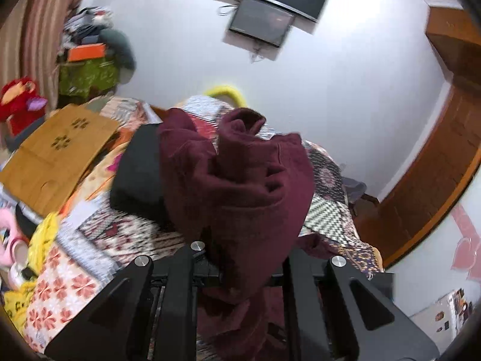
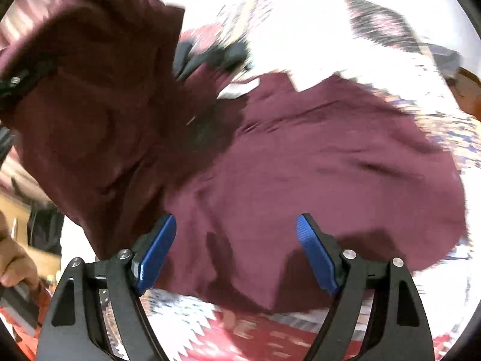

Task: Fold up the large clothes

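A large maroon garment [image 2: 300, 156] lies partly spread on a patterned bedspread [image 2: 228, 322]. One part of it is lifted in a bunched heap [image 1: 240, 180] over my left gripper [image 1: 240, 258], which is shut on the cloth; its fingertips are hidden under the fabric. In the right wrist view the raised part [image 2: 96, 90] hangs at the left. My right gripper [image 2: 236, 225] is open just above the flat part of the garment, blue pads [image 2: 156, 249] wide apart and empty.
A black folded item [image 1: 138, 174] lies on the bed behind the garment. A cardboard box [image 1: 57, 153] and yellow bags [image 1: 45, 234] sit at the left. Two wall screens [image 1: 270, 6] hang ahead; a wooden door frame [image 1: 436, 156] stands at the right.
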Tool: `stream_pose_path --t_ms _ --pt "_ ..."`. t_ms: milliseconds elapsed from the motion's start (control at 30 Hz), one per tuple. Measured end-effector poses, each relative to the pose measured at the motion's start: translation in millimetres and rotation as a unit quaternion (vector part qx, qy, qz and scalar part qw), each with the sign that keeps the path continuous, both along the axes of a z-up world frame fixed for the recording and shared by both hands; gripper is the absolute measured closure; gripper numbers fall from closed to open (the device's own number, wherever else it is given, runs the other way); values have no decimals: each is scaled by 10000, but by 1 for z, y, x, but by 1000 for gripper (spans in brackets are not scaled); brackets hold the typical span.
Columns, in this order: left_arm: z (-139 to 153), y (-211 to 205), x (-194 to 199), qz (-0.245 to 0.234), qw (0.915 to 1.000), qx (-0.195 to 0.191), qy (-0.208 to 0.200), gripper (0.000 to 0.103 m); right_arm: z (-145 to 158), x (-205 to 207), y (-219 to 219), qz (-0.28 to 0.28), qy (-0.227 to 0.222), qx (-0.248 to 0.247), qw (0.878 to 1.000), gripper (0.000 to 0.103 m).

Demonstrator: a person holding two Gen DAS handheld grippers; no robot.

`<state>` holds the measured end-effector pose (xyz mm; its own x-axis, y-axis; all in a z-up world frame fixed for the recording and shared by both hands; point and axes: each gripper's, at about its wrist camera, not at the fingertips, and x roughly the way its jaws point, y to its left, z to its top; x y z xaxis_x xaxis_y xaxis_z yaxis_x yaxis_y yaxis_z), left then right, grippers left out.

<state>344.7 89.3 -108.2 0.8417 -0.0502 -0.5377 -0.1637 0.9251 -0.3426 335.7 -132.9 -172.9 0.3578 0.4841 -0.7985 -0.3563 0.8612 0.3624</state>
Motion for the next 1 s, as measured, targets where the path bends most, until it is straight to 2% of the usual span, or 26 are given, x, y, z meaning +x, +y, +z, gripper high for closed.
stream_pose_path --t_ms 100,167,300,400,467,567,600,633,700,767,833,1000 --pt "8 -49 26 -406 9990 179 -26 91 13 -2 -58 -672 -273 -71 9973 23" --pt "9 -89 42 -770 9964 337 -49 91 20 -4 -81 -1058 -408 -191 9934 23" --pt "-15 -176 66 -1603 9838 788 171 91 26 -6 -137 -1758 -409 -262 9832 23" --pt "-61 -229 78 -2298 9631 1090 881 90 23 -13 -169 -2055 -287 -236 9779 23" --pt "-101 -251 79 -2723 9425 1182 1536 88 21 -19 -177 -2117 -291 -257 9766 23" --pt "-117 -258 66 -2893 9329 1414 1610 71 26 -22 -181 -2038 -348 -322 9779 23" --pt "-116 -256 61 -2976 9300 1438 1607 61 30 -24 -179 -1991 -379 -337 9787 23" --pt "-113 -255 58 -3073 9272 1405 1617 48 33 -28 -177 -1937 -416 -343 9796 23" --pt "-106 -249 49 -3262 9217 1286 1657 38 38 -27 -172 -1813 -519 -351 9814 23" --pt "-94 -241 40 -3314 9203 1307 1616 38 47 -30 -165 -1680 -665 -342 9829 23" --pt "-81 -233 33 -3249 9222 1420 1542 33 58 -27 -152 -1495 -824 -301 9849 23" --pt "-49 -189 19 -2788 9413 1522 1143 15 72 -15 -116 -968 -1084 -314 9889 23"
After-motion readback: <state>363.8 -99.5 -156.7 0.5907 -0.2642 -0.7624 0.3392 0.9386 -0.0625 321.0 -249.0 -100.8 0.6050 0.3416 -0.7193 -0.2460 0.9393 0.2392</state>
